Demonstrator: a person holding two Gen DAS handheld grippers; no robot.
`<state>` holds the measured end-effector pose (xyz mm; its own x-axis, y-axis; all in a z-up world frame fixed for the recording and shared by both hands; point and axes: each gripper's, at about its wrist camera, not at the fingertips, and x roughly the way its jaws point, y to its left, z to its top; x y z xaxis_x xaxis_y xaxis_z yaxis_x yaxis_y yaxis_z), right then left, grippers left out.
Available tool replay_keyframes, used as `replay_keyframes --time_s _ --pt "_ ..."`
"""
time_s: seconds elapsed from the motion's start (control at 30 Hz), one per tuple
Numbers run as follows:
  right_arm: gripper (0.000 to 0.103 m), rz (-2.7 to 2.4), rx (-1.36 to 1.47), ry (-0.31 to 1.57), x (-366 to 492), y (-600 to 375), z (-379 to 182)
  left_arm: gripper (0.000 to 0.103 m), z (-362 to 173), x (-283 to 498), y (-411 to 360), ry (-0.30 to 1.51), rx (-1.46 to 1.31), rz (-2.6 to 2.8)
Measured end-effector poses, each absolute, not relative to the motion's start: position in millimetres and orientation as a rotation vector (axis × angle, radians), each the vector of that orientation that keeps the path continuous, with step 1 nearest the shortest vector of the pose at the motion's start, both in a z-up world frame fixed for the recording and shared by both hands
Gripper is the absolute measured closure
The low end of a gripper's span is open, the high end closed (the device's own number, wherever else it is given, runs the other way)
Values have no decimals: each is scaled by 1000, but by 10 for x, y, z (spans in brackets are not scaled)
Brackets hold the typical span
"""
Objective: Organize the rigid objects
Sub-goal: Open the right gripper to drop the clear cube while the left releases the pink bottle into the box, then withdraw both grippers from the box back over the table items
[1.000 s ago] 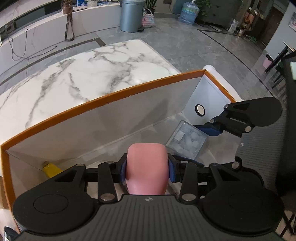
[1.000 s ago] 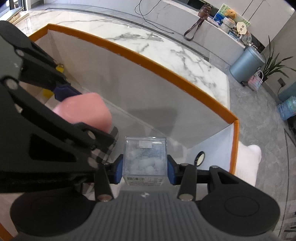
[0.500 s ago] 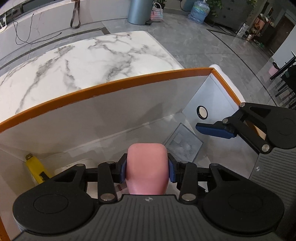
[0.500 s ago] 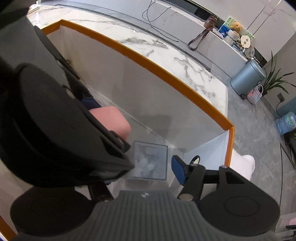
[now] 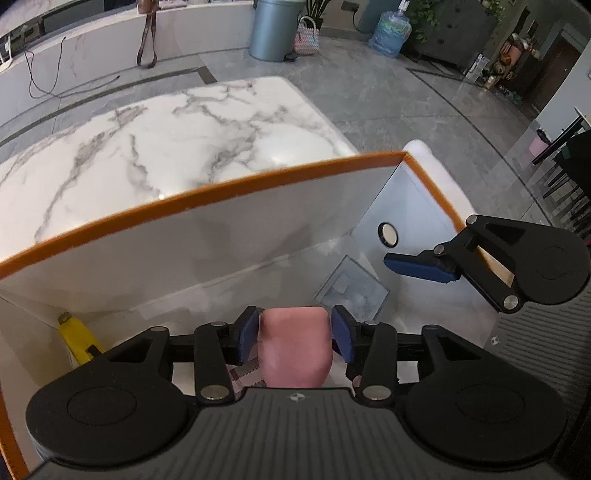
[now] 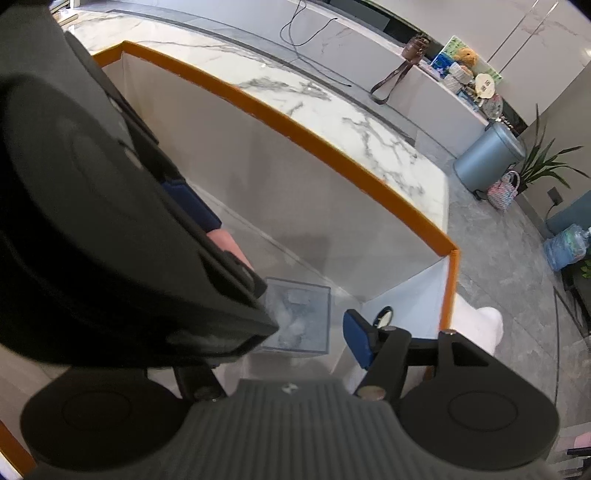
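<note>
A rounded pink block (image 5: 293,347) sits between the blue pads of my left gripper (image 5: 294,334). The jaws are opening, and a thin gap shows on each side of the block. It hangs over the inside of a white bin with an orange rim (image 5: 221,188). A clear plastic box (image 6: 299,314) with pale contents lies on the bin floor near the right corner. My right gripper (image 6: 306,332) is above it with jaws opening and nothing held. One of its fingers is hidden behind the left gripper's black body (image 6: 92,221).
A yellow object (image 5: 75,334) lies in the bin's left corner, and a plaid item (image 5: 240,373) shows under the pink block. The bin stands on a marble table (image 5: 166,133). Beyond is grey floor with a bin (image 5: 273,29) and a water bottle (image 5: 389,31).
The right gripper opened and let go of the clear box, which now lies on the bin floor. The left pads have parted from the pink block.
</note>
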<state>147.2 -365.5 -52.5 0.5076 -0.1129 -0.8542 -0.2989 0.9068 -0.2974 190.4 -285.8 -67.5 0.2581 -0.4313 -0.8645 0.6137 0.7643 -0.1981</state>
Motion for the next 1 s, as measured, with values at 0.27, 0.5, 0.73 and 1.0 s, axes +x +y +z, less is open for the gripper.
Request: replay_keyframes --time_s 0.27,0.5,0.73,1.0 --pt "27 56 -450 950 1422 -3620 -383 47 -528 1883 -2721 1045 199 -691" --pt "27 51 -464 943 1380 -3494 -280 47 -332 1797 -2506 989 228 -682" --pt "27 110 -337 923 1293 -3334 -40 47 -127 1661 -2216 921 234 -689" --pt "27 213 -317 876 1200 -2839 245 47 167 1519 -1740 852 219 -680"
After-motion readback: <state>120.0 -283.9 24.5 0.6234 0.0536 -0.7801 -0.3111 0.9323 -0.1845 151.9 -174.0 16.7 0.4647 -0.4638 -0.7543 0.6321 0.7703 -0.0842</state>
